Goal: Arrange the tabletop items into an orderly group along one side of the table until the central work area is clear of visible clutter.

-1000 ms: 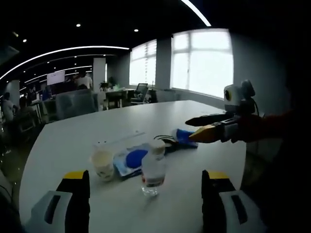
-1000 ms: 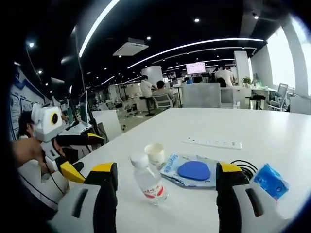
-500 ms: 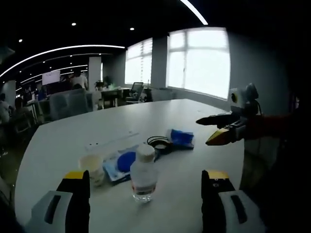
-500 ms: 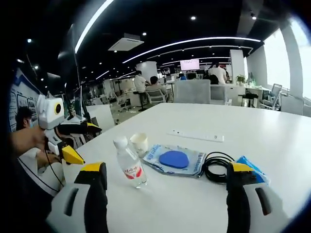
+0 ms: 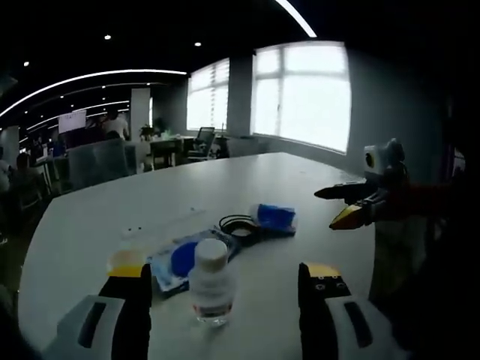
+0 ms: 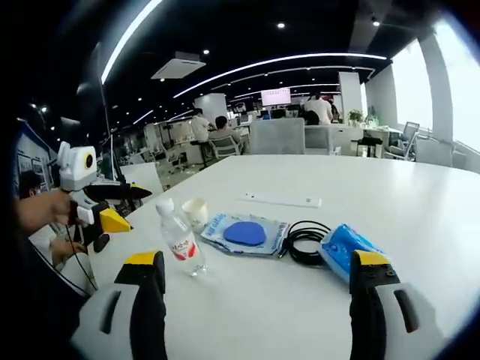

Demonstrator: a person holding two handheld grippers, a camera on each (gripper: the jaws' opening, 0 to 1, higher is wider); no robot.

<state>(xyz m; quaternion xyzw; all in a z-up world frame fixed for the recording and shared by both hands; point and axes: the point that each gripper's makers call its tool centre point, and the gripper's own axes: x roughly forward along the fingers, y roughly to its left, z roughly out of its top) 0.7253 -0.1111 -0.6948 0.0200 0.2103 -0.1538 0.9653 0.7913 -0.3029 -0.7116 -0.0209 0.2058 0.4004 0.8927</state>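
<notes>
My left gripper [image 5: 217,281] is spread around the water bottle [image 5: 211,289] at the table's [image 6: 390,202] near edge, my right gripper [image 6: 255,274] spread and empty – closing off-centre could topple it into the paper cup [image 6: 196,214]

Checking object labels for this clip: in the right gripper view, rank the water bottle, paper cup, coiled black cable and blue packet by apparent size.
1. Blue packet, though it lies nearest the camera, so this is unsure.
2. Water bottle and coiled black cable: too alike to rank.
3. Paper cup, clearly smallest.
</notes>
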